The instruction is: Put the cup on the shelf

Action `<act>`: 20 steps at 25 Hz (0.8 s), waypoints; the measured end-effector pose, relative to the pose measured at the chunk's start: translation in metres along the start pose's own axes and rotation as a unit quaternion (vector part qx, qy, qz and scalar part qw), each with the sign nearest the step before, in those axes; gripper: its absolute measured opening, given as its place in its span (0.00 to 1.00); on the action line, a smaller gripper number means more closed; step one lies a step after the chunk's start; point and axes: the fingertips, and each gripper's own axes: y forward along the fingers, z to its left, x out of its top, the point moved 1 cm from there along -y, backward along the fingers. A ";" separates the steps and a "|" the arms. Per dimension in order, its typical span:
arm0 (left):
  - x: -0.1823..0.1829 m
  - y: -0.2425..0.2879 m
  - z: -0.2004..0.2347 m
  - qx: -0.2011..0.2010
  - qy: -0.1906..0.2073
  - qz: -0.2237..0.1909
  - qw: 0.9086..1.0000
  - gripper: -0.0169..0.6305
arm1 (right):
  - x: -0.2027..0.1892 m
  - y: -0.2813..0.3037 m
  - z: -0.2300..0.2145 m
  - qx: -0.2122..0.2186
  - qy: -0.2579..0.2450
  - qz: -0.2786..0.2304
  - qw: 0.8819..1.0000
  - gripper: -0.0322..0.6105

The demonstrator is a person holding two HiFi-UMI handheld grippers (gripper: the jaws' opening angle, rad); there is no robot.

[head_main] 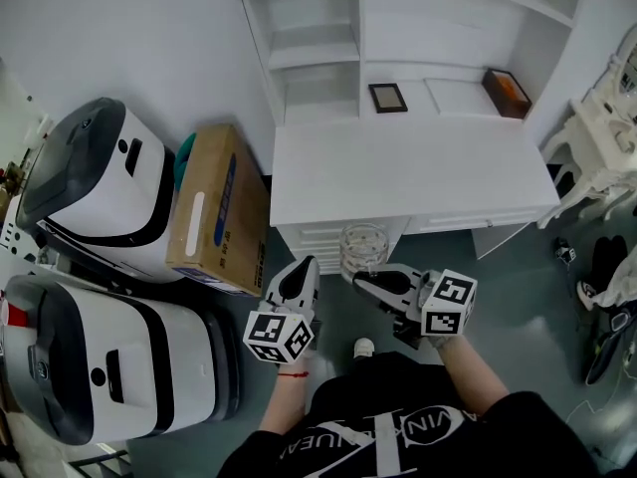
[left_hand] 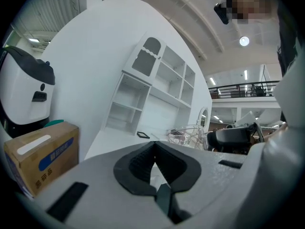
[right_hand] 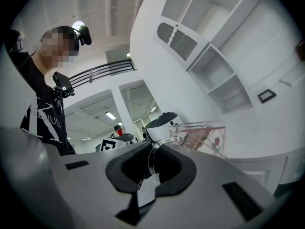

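Note:
A clear glass cup (head_main: 363, 247) with a pink flower print hangs in front of the white desk's (head_main: 398, 172) near edge. My right gripper (head_main: 364, 278) is shut on its handle. In the right gripper view the thin glass handle (right_hand: 153, 162) stands between the black pads and the cup body (right_hand: 202, 137) juts out beyond them. My left gripper (head_main: 302, 267) is beside it on the left, shut with nothing in it; its pads (left_hand: 143, 168) meet in a V. From there the cup (left_hand: 188, 136) shows to the right. The white shelf unit (head_main: 314, 53) rises at the desk's back.
A cardboard box (head_main: 214, 212) leans at the desk's left, beside two large white machines (head_main: 95, 182) (head_main: 100, 366). On the desk's back lie a small dark picture frame (head_main: 387, 97) and a brown box (head_main: 508, 92). A white chair (head_main: 607, 137) stands at the right.

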 end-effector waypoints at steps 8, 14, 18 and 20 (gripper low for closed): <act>0.010 0.038 0.005 0.008 0.008 -0.004 1.000 0.03 | 0.018 0.002 -0.033 0.015 -0.007 0.008 1.000 0.08; 0.007 0.053 0.000 0.007 0.010 0.002 1.000 0.03 | 0.022 -0.001 -0.047 0.017 -0.002 0.005 1.000 0.08; 0.007 0.056 -0.001 0.011 0.014 0.011 1.000 0.03 | 0.025 -0.003 -0.052 0.020 0.005 0.000 1.000 0.08; 0.007 0.059 0.001 0.014 0.015 0.014 1.000 0.03 | 0.026 -0.002 -0.056 0.022 0.008 -0.002 1.000 0.08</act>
